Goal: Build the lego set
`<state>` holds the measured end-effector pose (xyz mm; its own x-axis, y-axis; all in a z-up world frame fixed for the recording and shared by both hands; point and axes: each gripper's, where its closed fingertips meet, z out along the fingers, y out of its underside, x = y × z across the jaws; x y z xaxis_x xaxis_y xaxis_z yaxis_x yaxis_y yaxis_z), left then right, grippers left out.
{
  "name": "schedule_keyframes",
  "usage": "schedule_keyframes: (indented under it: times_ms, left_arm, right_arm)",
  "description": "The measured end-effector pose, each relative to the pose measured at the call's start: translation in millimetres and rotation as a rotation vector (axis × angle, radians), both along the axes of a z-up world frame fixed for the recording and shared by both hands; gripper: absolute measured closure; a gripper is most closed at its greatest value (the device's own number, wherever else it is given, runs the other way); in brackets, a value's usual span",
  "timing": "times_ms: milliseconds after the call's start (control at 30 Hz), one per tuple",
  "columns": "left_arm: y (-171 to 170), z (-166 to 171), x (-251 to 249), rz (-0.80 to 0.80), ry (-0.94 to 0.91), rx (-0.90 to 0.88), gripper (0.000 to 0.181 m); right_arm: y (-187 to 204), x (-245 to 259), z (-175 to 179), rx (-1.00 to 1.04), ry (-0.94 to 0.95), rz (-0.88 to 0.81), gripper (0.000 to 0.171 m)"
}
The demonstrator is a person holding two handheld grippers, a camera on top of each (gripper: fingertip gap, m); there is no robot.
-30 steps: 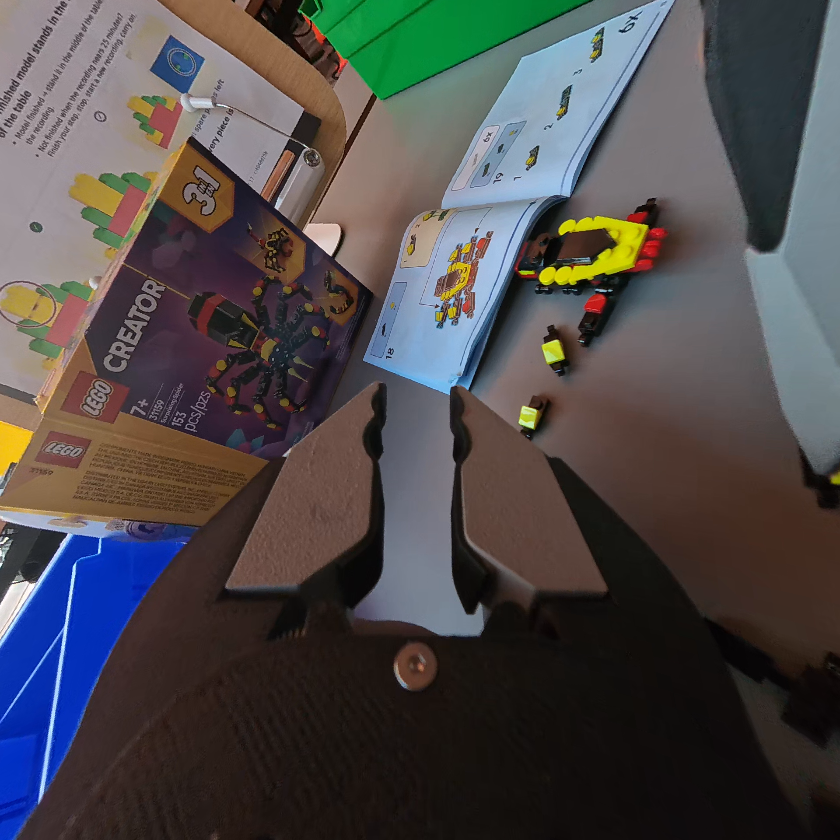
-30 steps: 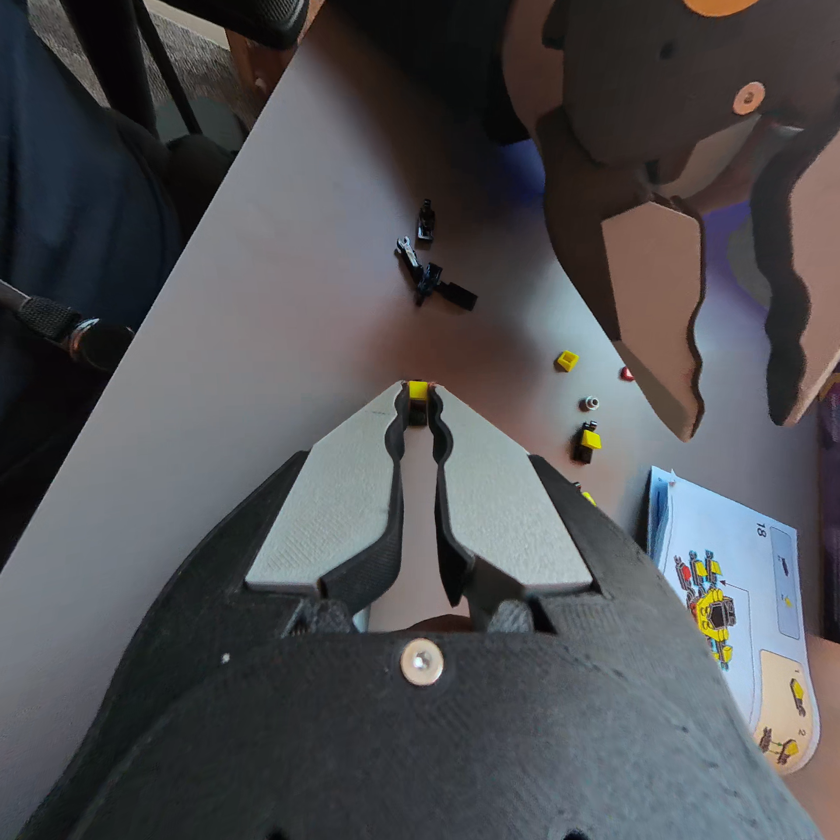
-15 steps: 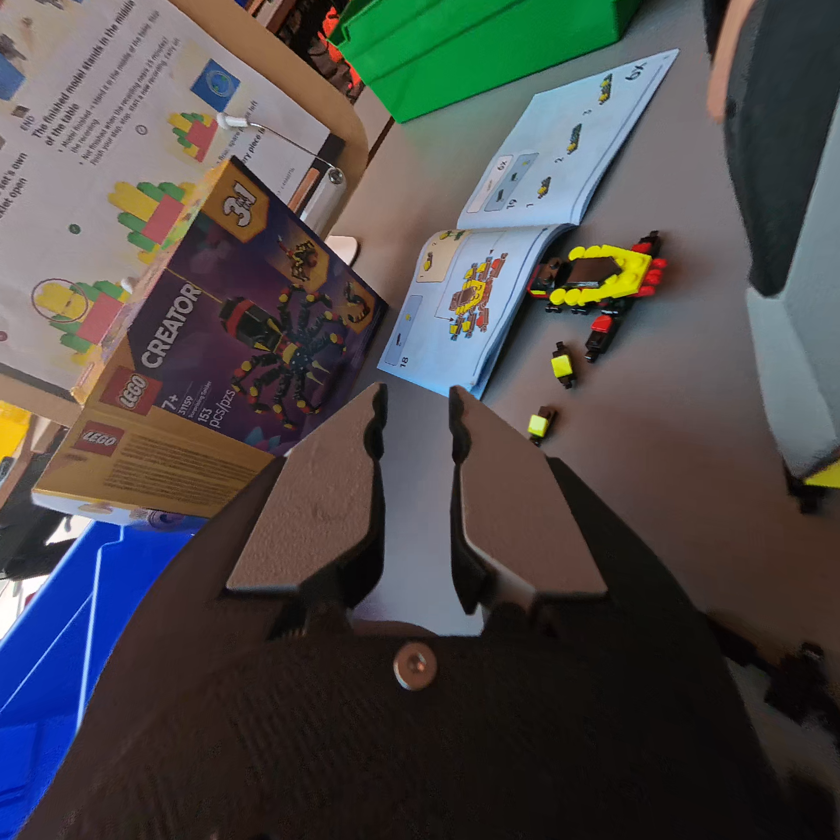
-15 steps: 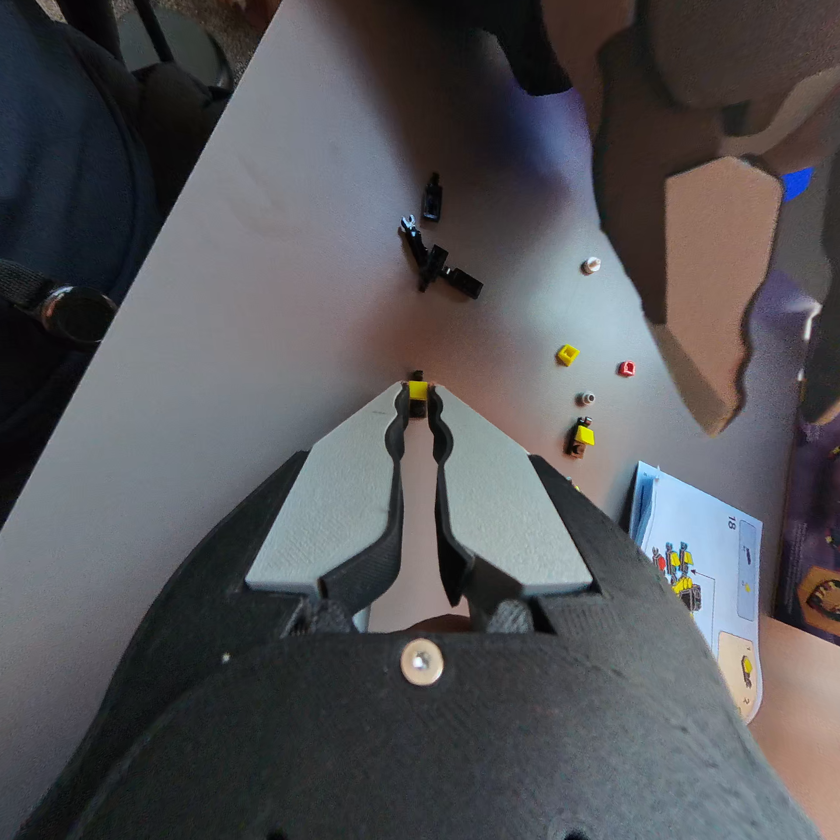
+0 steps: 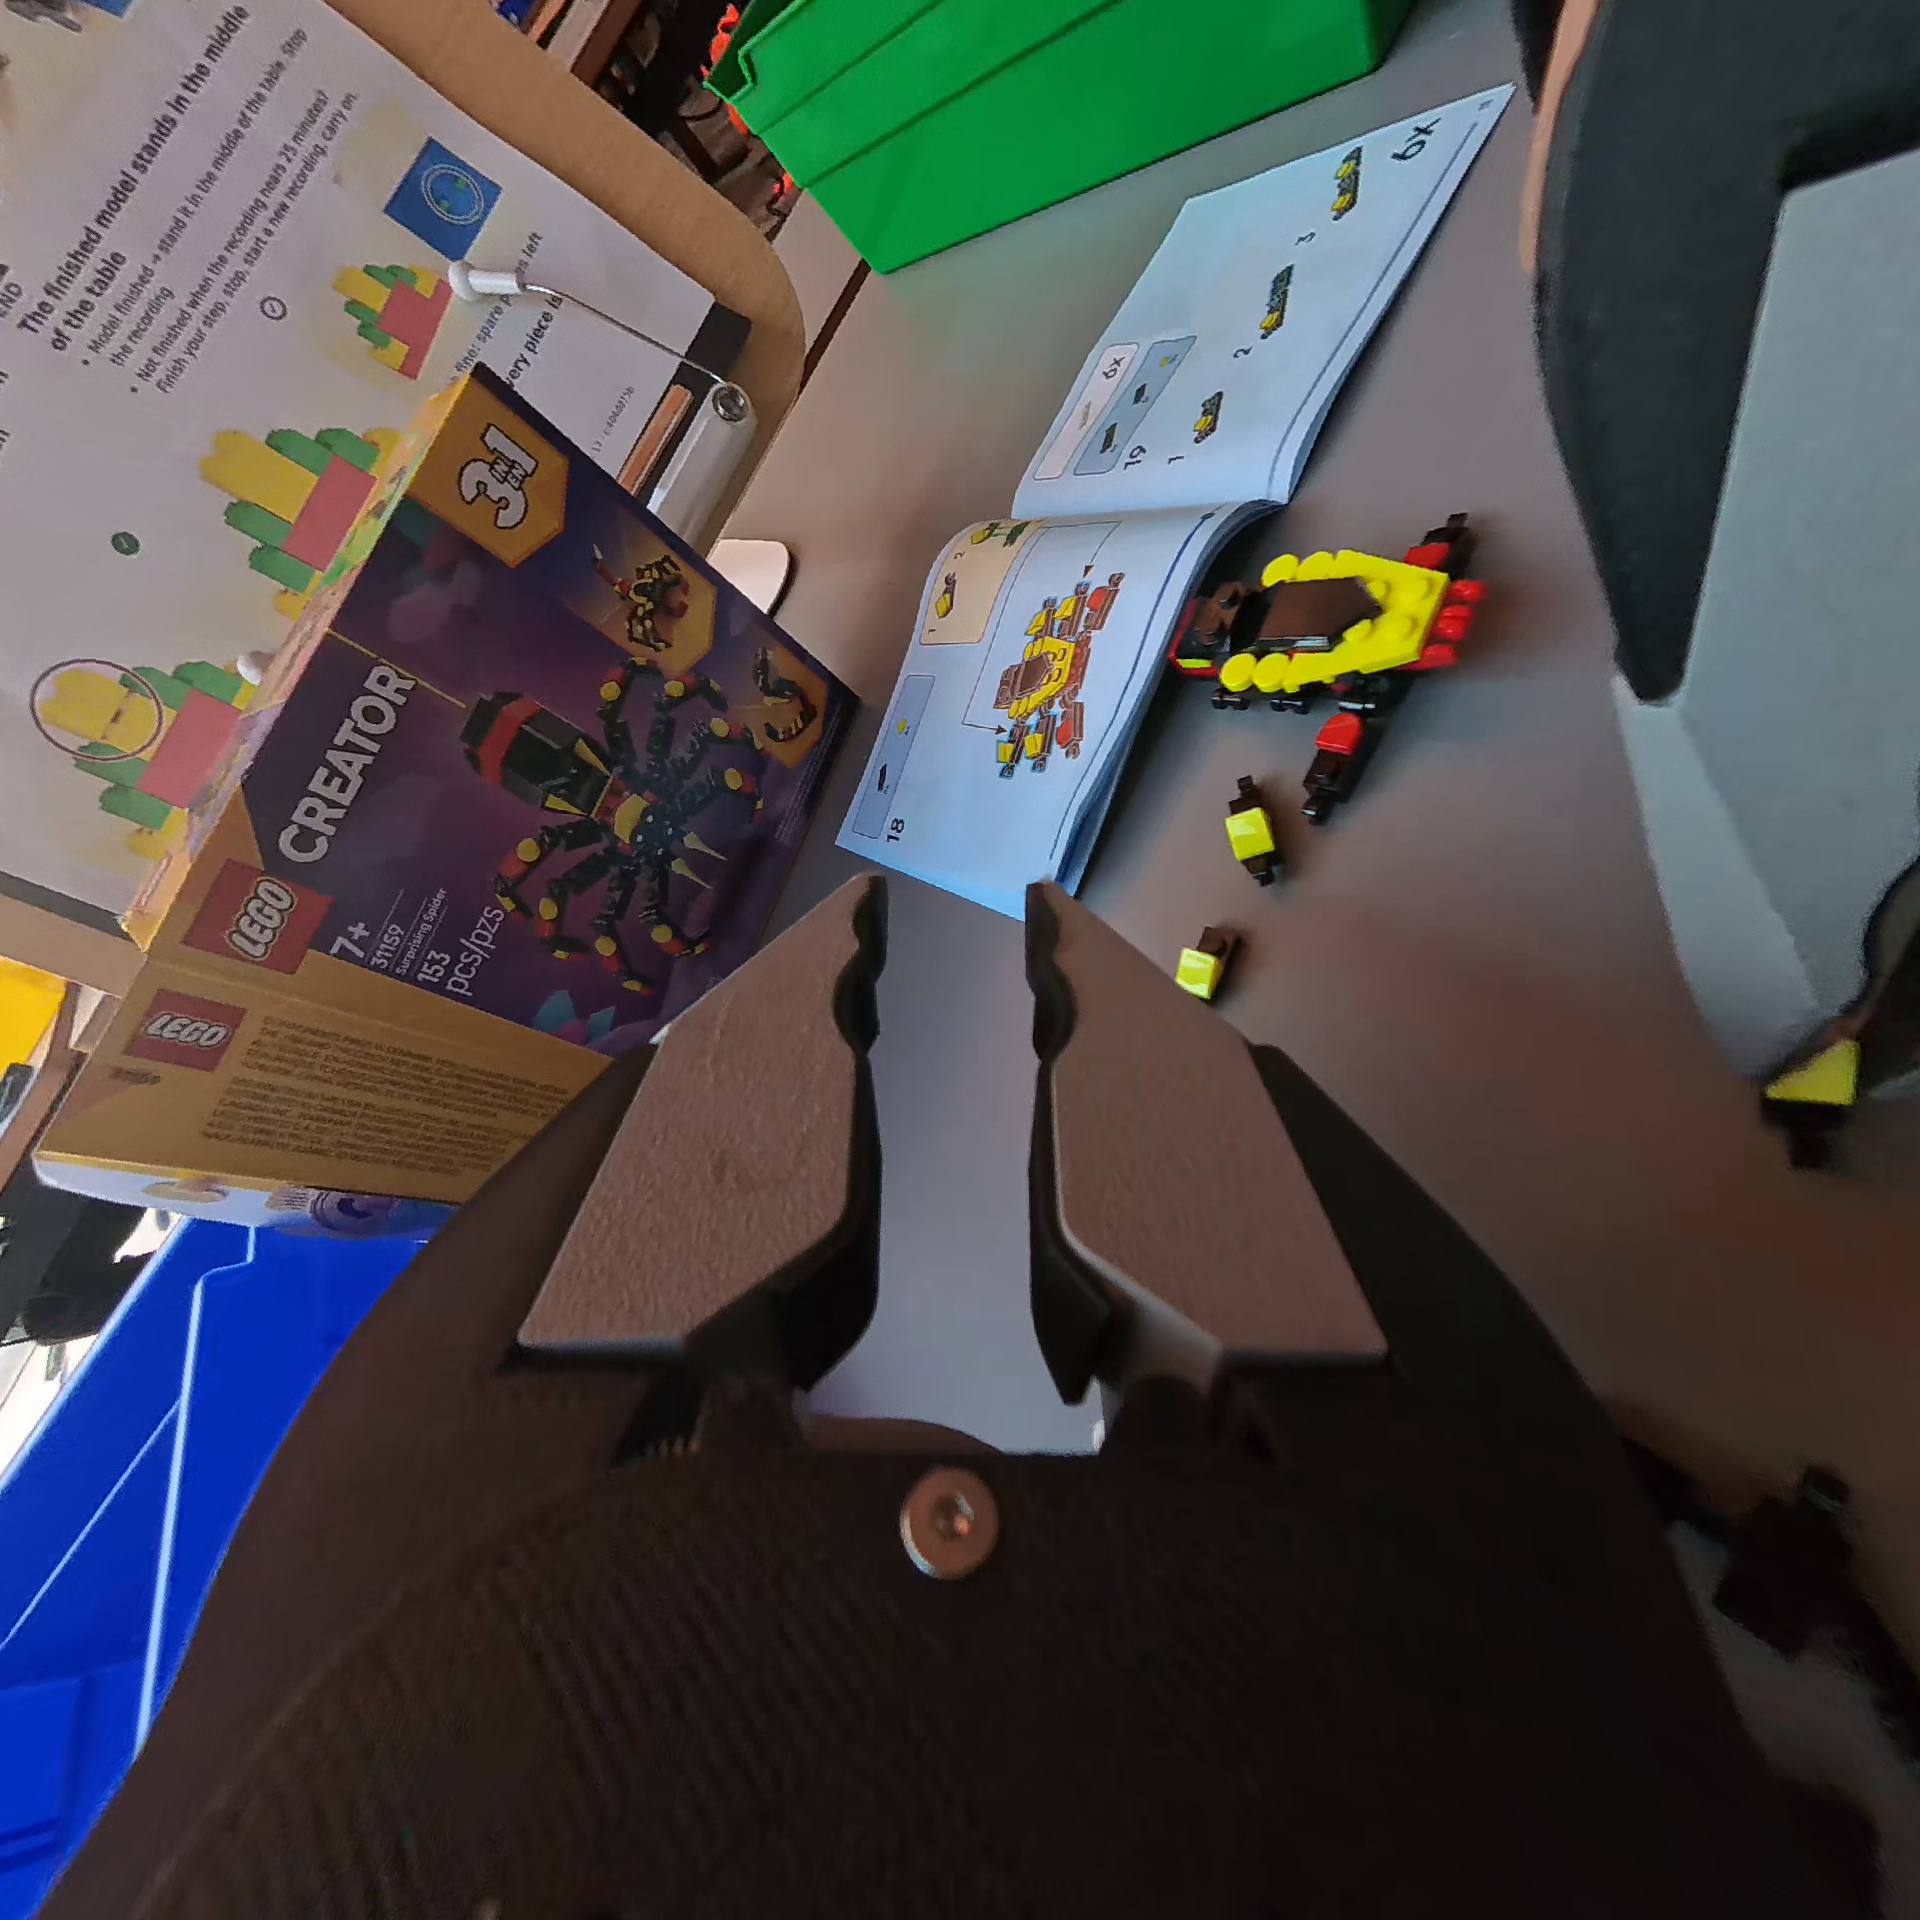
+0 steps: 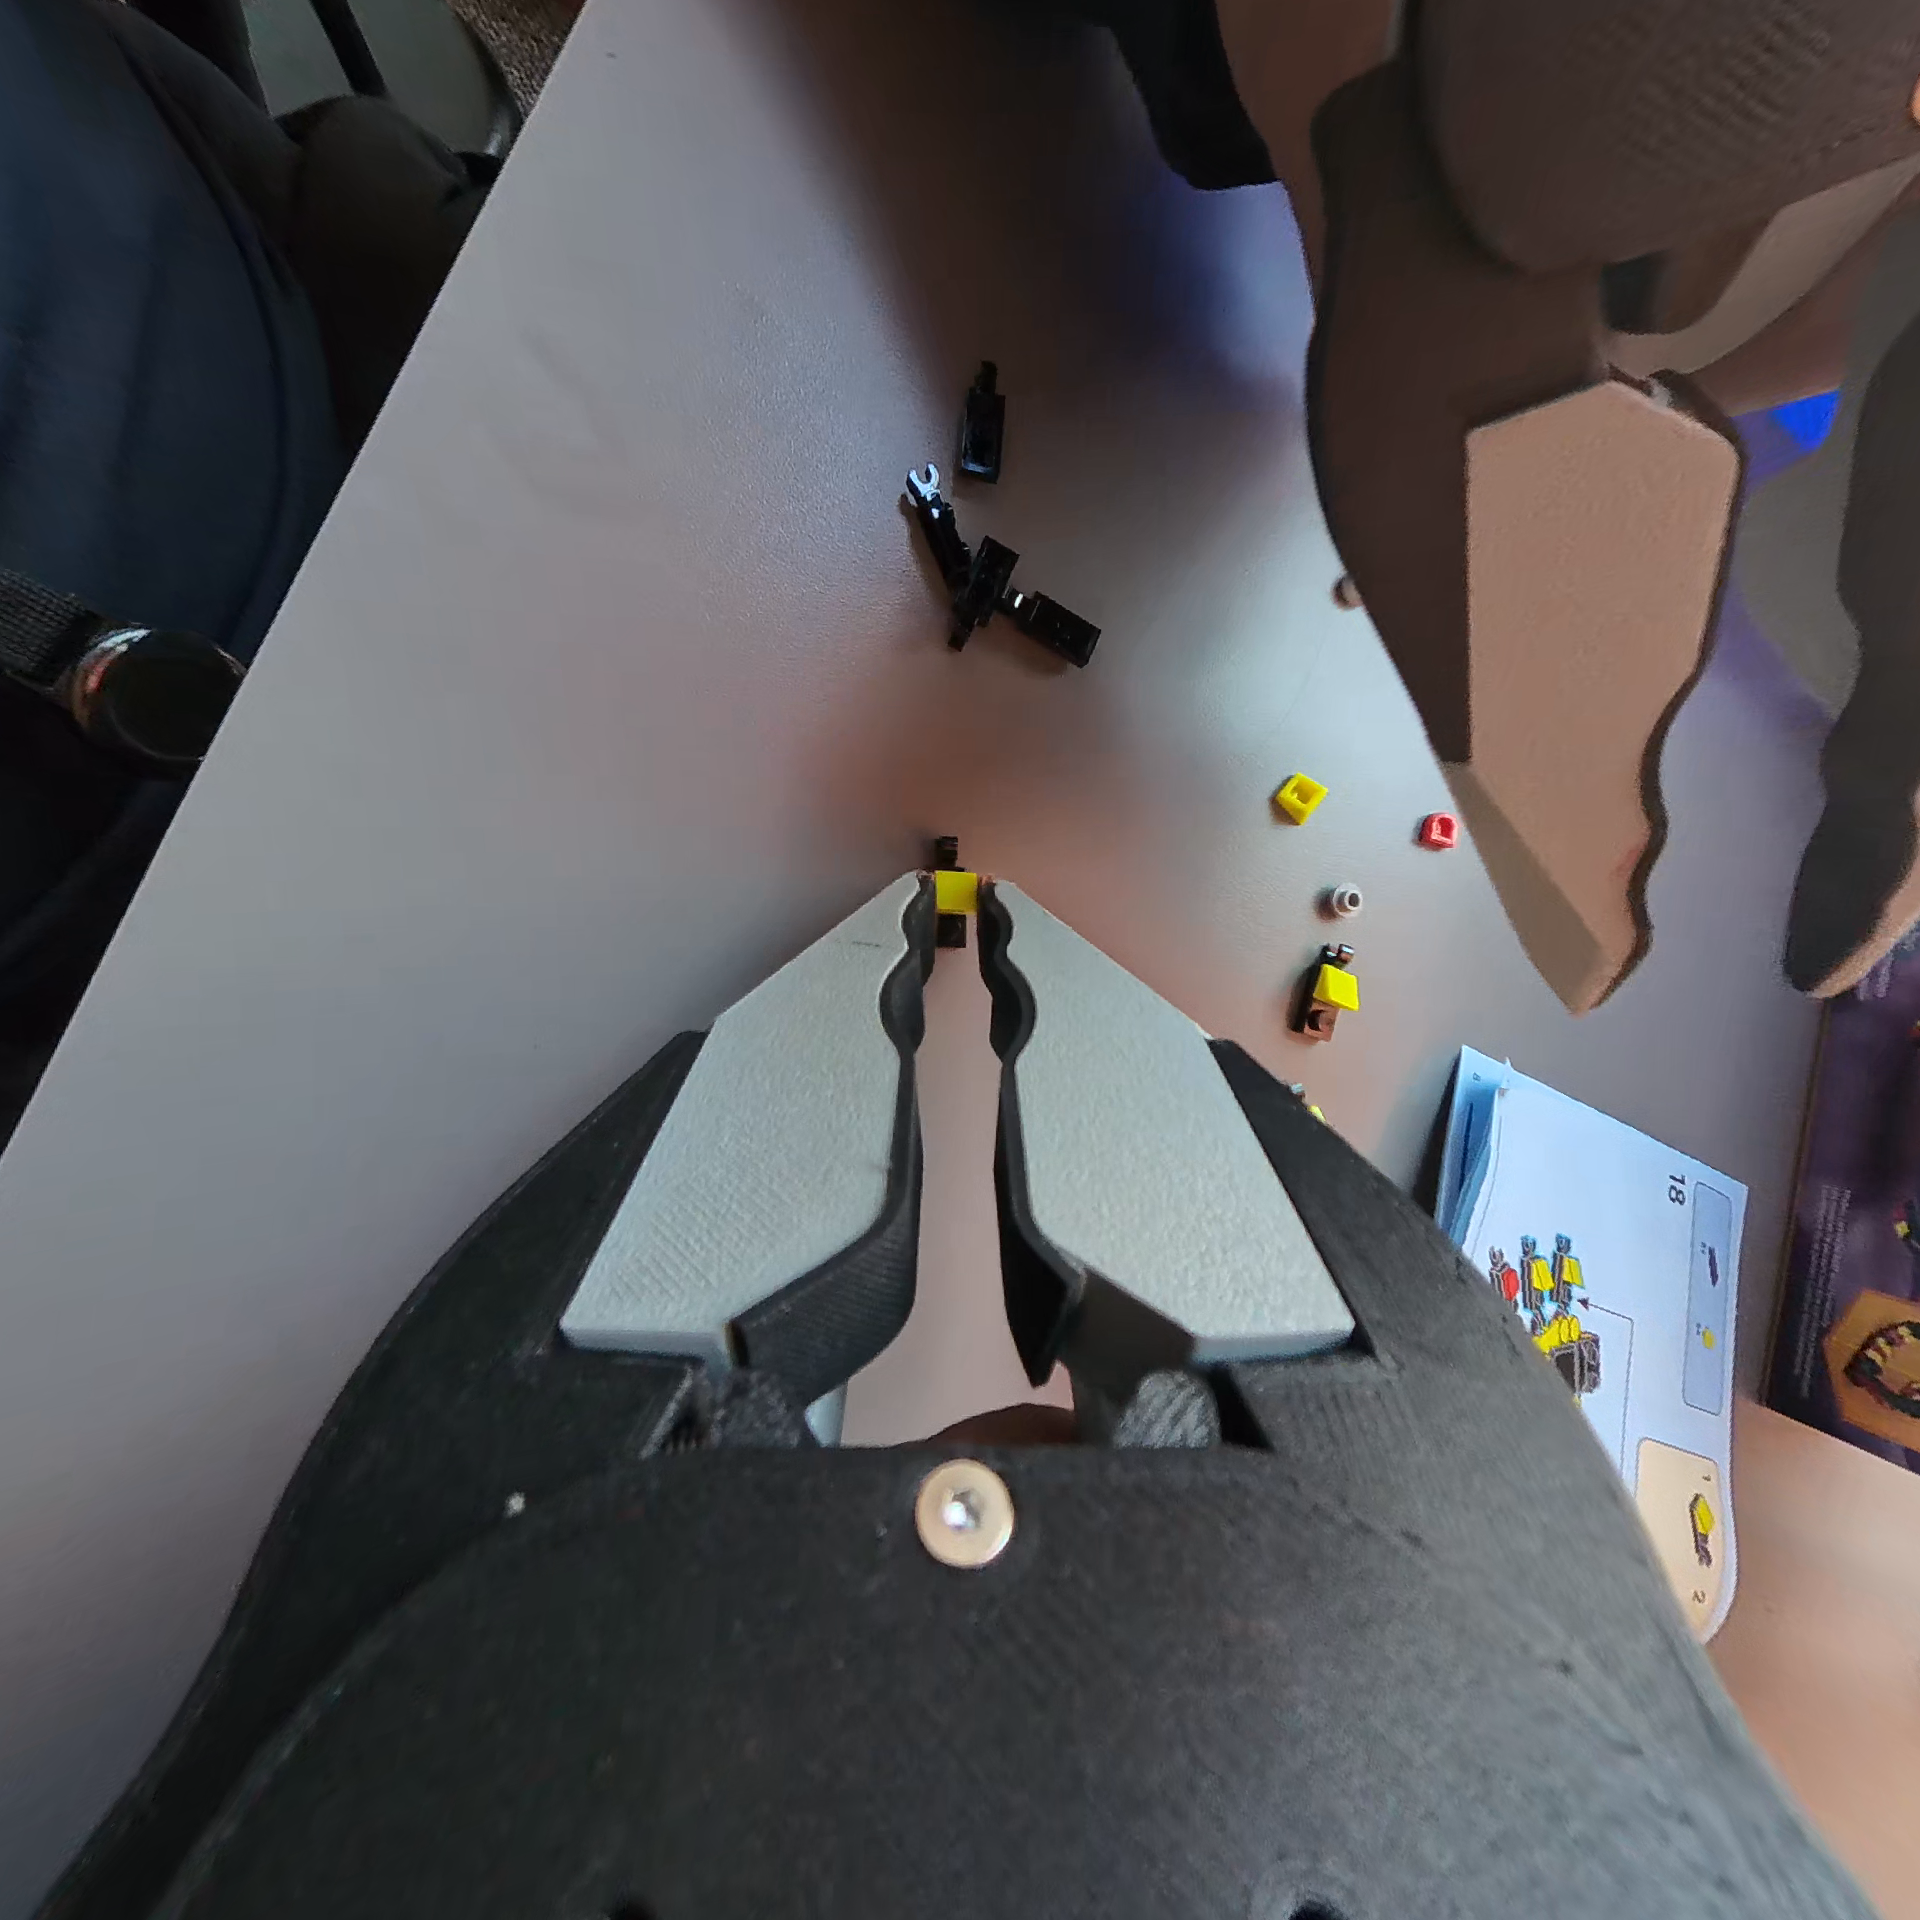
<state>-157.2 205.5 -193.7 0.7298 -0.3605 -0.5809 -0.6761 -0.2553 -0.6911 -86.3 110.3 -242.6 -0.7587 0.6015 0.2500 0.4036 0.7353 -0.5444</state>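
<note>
Lego model point(image 5: 1335, 629), yellow, red and black, lies on the table point(image 5: 1455, 1039) just beside our open booklet point(image 5: 1132, 582). Our right gripper point(image 6: 957, 883) pinches a small yellow-and-black piece point(image 6: 954, 896) between its fingertips, low over the table. Our left gripper point(image 5: 954, 914) hangs with its fingers narrowly parted, holding nothing. Near the booklet we see two yellow-and-black pieces point(image 5: 1250, 834). Black parts point(image 6: 987, 577) lie beyond the right gripper. Left of the booklet stands the box point(image 5: 499, 790).
</note>
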Motion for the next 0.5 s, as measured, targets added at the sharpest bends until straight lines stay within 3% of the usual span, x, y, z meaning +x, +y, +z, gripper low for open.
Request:
schedule_keyframes:
  times_ms: [500]
  left_arm:
    - [0.0,-0.1,0.7,-0.003,0.004,0.002,0.157]
  right_arm:
    - [0.0,-1.6,-2.3,0.008,-0.005,0.014,0.166]
